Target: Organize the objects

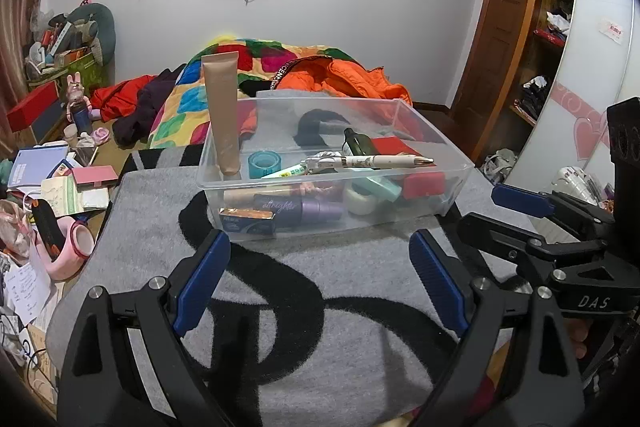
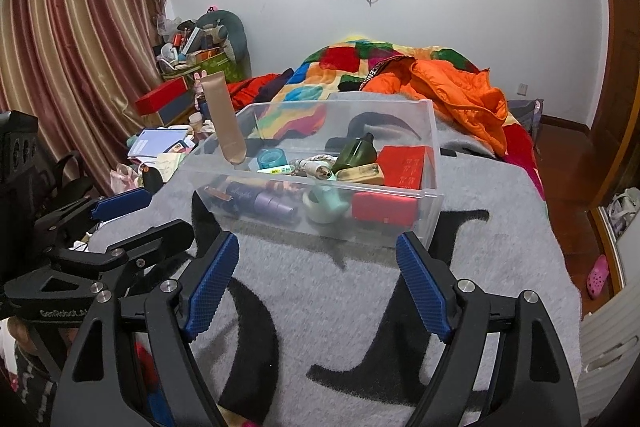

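A clear plastic bin point(image 1: 420, 195) sits on a grey blanket with black lettering point(image 1: 320, 287) spread over the bed, and both grippers hang just in front of its near wall without touching it. The left gripper point(image 1: 320, 279) has its blue-padded jaws spread wide with nothing between them; the right gripper point(image 2: 318, 279) is likewise well open and empty, beside the left one. Inside the bin, a tan cosmetic tube point(image 1: 222, 115) stands cap-down and leaning in the far left corner, next to a roll of teal tape point(image 1: 265, 165). A white pen with a gold tip point(image 1: 384, 160) lies across the top of the pile, with a dark green bottle point(image 1: 358, 143) just behind it and a flat red box point(image 2: 402, 167) toward the right wall. Along the front wall lie a purple bottle point(image 1: 308, 211), a pale tape dispenser point(image 2: 322, 207) and a red case point(image 2: 384, 209). An orange jacket point(image 2: 456, 91) and a multicoloured quilt point(image 1: 192, 95) are heaped on the bed behind the bin. Left of the bed is a cluttered surface with books and papers point(image 1: 40, 171)
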### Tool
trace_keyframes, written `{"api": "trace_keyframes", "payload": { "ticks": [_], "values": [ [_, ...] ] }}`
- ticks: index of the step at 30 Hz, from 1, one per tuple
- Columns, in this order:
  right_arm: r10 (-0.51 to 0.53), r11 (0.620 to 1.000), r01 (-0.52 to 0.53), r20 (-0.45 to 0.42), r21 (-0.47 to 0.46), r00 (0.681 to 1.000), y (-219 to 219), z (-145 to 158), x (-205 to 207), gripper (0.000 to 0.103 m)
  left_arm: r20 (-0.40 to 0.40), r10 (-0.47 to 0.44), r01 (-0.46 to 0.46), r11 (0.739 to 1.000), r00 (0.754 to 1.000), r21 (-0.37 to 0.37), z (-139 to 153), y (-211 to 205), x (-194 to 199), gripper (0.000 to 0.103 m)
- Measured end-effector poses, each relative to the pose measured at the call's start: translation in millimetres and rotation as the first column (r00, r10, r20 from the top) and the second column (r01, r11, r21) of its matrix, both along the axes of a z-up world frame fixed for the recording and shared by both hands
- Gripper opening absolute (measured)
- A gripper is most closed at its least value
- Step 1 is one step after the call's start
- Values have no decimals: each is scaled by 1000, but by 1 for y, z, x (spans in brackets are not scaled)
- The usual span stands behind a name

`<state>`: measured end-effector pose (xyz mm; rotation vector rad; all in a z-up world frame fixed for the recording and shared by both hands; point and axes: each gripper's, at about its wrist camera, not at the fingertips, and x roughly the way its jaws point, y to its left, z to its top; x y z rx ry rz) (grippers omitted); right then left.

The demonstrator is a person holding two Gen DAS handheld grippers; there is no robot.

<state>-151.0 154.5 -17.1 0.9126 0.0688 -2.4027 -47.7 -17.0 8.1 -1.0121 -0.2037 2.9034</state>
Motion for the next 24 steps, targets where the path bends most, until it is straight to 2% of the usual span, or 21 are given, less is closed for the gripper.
{"api": "trace_keyframes", "payload": {
  "ticks": [24],
  "values": [
    [-4, 1000, 4, 29, -13, 1000, 2, -6, -1, 78, 9, 3, -3, 1000, 1000, 3, -4, 1, 0, 92]
  ]
}}
